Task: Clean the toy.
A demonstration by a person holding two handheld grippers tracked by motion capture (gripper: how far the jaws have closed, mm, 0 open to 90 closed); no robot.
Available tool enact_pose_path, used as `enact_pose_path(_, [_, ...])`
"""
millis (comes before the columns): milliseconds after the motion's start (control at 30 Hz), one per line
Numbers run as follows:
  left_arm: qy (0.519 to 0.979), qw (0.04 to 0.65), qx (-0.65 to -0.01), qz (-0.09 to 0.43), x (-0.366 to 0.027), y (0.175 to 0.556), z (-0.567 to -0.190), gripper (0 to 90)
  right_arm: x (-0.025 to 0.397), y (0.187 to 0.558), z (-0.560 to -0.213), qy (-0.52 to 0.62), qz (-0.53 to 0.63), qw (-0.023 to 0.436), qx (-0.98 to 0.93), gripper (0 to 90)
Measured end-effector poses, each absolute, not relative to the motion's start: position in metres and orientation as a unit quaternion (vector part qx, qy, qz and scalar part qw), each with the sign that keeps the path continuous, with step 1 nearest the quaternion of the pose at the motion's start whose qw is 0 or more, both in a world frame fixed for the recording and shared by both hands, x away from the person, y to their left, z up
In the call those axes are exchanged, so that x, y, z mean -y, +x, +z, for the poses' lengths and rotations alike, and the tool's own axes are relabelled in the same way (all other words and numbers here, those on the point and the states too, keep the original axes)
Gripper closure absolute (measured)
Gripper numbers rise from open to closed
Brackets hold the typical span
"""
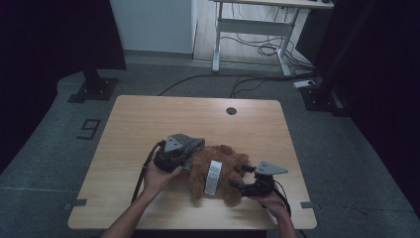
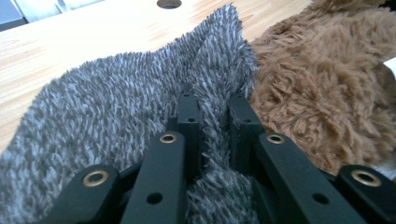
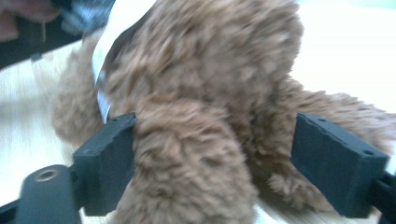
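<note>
A brown plush toy [image 1: 225, 171] lies on the wooden table [image 1: 148, 119], with a white label [image 1: 213, 177] across its middle. A grey fuzzy cloth [image 1: 190, 143] sits against the toy's left end. My left gripper [image 1: 184, 157] rests on that cloth. In the left gripper view the gripper [image 2: 212, 100] is shut on a pinched fold of the grey cloth [image 2: 116, 107], and the brown plush [image 2: 317, 84] lies to the right. My right gripper [image 1: 238, 185] is at the toy's right side. It [image 3: 217, 135] stands open, its jaws either side of a brown furry limb [image 3: 191, 158].
A round cable hole [image 1: 231, 110] sits near the table's far edge. Beyond the table stand a white desk frame [image 1: 252, 29] with floor cables [image 1: 262, 49], and black stand bases to the left [image 1: 94, 89] and right [image 1: 322, 94]. A taped "9" [image 1: 89, 128] marks the floor.
</note>
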State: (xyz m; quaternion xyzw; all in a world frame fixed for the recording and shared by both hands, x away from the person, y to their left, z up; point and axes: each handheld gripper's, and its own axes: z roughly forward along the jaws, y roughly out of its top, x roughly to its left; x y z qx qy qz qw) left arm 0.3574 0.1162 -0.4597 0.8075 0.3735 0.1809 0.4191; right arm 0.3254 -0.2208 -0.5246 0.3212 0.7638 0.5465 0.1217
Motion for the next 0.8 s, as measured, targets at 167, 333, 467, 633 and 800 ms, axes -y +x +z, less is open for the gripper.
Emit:
enact_pose_path(167, [0.806,0.43,-0.366,0.176,-0.12,0.347,-0.463,79.0,0.216,0.326,-0.515,0.338,0.558,0.114,-0.749,10.6])
enact_pose_path(333, [0.804,0.44,-0.364,0.165,-0.125,0.337,-0.466,79.3,0.187,0.332,-0.519,0.334,0.527,0.114,-0.773,3.5])
enact_pose_path(467, [0.803,0.442,-0.366,0.16,-0.128,0.336,-0.468,79.3,0.176,0.336,-0.521,0.324,0.514,0.109,-0.787,4.7])
enact_pose_path(633, [0.804,0.442,-0.368,0.15,-0.128,0.337,-0.466,79.3,0.174,0.334,-0.53,0.297,0.513,0.115,-0.797,29.3])
enact_pose_path(800, [0.81,0.447,-0.356,0.132,-0.113,0.338,-0.443,79.0,0.18,0.332,-0.53,0.286,0.516,0.132,-0.796,41.5])
